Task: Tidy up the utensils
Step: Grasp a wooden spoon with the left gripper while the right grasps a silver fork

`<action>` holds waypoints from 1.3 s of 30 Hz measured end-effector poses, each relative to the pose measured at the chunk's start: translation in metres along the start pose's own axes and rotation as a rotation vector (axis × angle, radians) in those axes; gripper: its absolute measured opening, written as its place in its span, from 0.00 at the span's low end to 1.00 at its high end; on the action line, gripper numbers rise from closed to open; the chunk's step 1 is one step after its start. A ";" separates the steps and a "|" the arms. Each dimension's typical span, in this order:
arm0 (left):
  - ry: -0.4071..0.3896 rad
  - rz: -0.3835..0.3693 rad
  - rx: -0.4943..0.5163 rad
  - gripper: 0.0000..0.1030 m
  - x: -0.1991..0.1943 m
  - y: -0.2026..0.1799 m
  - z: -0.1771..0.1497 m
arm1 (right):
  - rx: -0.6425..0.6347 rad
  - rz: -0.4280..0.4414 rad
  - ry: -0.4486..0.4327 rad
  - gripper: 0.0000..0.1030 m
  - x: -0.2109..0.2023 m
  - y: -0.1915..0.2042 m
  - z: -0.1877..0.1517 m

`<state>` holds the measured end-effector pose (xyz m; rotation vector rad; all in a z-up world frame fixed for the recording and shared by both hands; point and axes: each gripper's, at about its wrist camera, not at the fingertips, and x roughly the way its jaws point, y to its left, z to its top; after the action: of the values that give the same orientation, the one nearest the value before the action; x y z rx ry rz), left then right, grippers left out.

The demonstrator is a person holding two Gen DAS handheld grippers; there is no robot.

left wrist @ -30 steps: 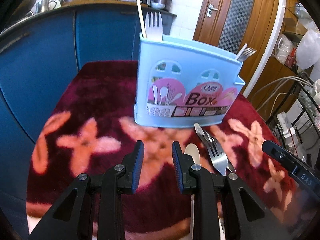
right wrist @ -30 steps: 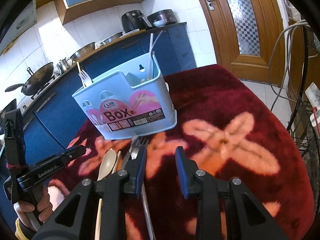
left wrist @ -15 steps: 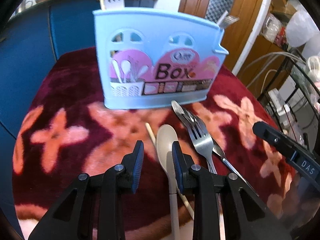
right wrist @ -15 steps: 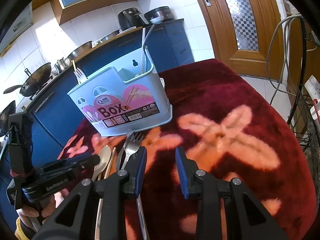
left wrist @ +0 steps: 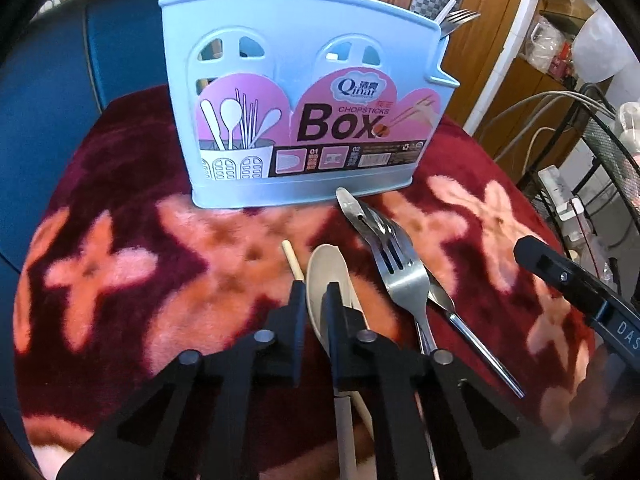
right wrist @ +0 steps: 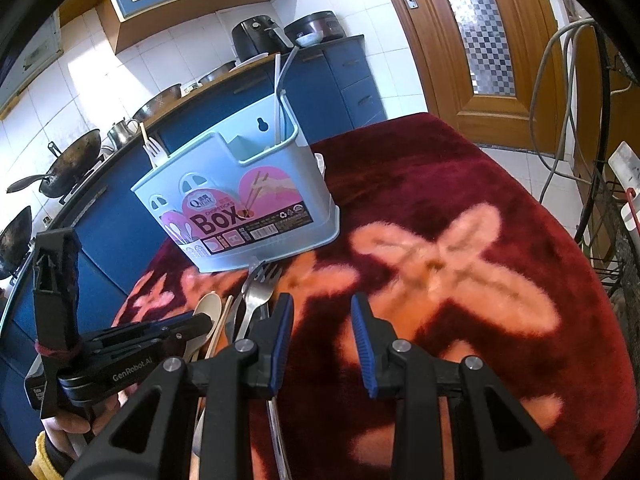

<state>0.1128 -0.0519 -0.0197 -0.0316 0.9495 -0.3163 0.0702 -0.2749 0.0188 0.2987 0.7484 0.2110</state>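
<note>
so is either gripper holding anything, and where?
Left gripper straddles the beige spoon at its bowl, whether clamped cannot be told. Right gripper is open, holding nothing.

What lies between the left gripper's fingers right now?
The beige spoon's bowel-end neck sits between the left gripper's fingers, seen in the left wrist view; whether the pads touch it is unclear.

sunlight falls across white wall tiles (right wrist: 100, 76) above blue kitchen cabinets (right wrist: 344, 80), where woks (right wrist: 72, 160) and an air fryer (right wrist: 256, 36) sit. a wooden door (right wrist: 480, 40) with patterned glass stands beyond the maroon floral cloth (right wrist: 460, 208).
</note>
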 end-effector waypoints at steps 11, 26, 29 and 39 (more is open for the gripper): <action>-0.065 0.005 -0.093 0.01 -0.024 0.019 0.000 | -0.020 0.016 -0.001 0.32 -0.001 0.009 -0.001; 0.044 0.065 -0.187 0.10 -0.019 0.054 -0.008 | -0.069 0.030 0.030 0.32 0.005 0.028 -0.005; 0.061 0.038 -0.179 0.15 -0.017 0.057 -0.005 | -0.079 0.031 0.034 0.32 0.006 0.032 -0.005; 0.030 -0.030 -0.211 0.03 -0.022 0.063 -0.007 | -0.121 0.078 0.082 0.32 0.016 0.050 -0.002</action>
<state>0.1113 0.0146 -0.0166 -0.2351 1.0103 -0.2436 0.0764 -0.2233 0.0244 0.2060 0.8019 0.3429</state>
